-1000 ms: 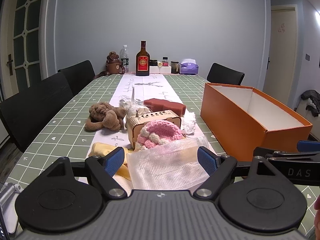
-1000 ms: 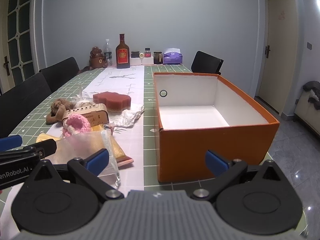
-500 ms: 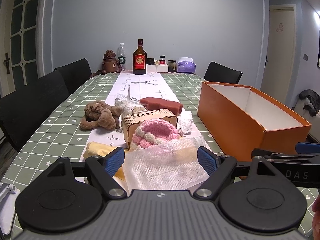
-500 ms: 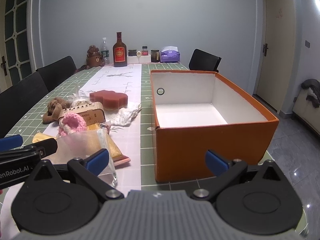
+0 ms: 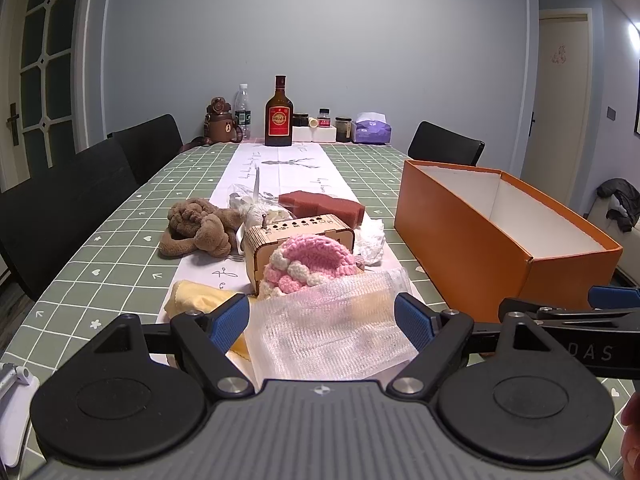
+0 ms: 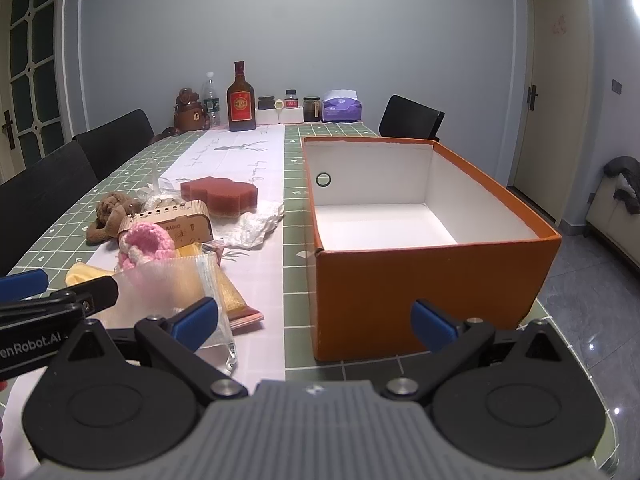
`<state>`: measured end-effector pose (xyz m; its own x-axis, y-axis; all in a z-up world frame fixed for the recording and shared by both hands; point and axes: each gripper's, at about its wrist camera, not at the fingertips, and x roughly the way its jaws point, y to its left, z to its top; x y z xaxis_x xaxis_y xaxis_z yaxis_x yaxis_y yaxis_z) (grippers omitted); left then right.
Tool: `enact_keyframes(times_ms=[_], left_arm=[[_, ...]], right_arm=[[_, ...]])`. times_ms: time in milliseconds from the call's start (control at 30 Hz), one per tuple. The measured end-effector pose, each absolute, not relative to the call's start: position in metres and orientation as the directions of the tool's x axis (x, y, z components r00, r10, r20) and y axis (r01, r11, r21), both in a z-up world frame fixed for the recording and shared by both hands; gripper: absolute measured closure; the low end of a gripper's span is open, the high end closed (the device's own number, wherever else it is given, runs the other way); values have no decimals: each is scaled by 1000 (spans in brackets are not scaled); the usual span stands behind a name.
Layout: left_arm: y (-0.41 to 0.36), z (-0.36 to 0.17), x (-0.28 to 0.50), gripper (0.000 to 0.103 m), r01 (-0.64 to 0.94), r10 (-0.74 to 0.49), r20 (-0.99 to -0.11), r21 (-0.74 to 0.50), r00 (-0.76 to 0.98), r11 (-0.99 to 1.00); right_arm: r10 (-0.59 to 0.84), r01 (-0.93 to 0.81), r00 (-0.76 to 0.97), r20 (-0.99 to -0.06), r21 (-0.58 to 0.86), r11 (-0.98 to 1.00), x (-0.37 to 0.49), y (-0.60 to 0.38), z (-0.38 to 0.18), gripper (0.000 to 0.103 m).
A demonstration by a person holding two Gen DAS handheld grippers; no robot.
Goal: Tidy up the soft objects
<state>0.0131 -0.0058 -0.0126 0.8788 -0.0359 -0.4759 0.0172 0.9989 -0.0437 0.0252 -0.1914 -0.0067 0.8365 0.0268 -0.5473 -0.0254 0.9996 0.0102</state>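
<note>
My left gripper (image 5: 322,318) is open, its fingers either side of a white mesh foam sheet (image 5: 332,324) lying on a yellow cloth (image 5: 200,298). Beyond lie a pink crocheted hat (image 5: 308,264), a brown plush toy (image 5: 198,228), a red sponge (image 5: 322,204) and crumpled white paper (image 5: 370,240). My right gripper (image 6: 314,318) is open and empty in front of the empty orange box (image 6: 424,280). The hat (image 6: 146,244), plush (image 6: 110,216) and sponge (image 6: 220,194) also show in the right wrist view.
A wooden radio box (image 5: 298,236) stands behind the hat. Bottles (image 5: 279,114), jars and a tissue pack (image 5: 372,128) stand at the table's far end. Black chairs (image 5: 60,200) line the left side; another (image 5: 444,148) stands at the far right.
Both grippers have shifted slightly; the view rose and drew back a little. The objects have not moved.
</note>
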Motion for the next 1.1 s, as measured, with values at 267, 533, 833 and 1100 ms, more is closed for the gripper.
enact_keyframes(times_ms=[267,533,833,1100], left_arm=[[-6,-14,14,7,17,-36,-477,-43,878,999],[-4,-16,14,7,15,-34,-478,-44,878,999],[-3,-17,14,7,15,-35,-479,-46,877,999],[-3,-17,14,7,14,-34,-483,-46,875,999]], right_arm=[[29,-27,837,-547,12,1000,25,-191,-7,3],[36,-35,832,-554,12,999,27,-189,-8,2],[36,-36,830,-557,10,999,28,-190,-9,3],[35,-35,830,-557,11,999,28,-189,-9,2]])
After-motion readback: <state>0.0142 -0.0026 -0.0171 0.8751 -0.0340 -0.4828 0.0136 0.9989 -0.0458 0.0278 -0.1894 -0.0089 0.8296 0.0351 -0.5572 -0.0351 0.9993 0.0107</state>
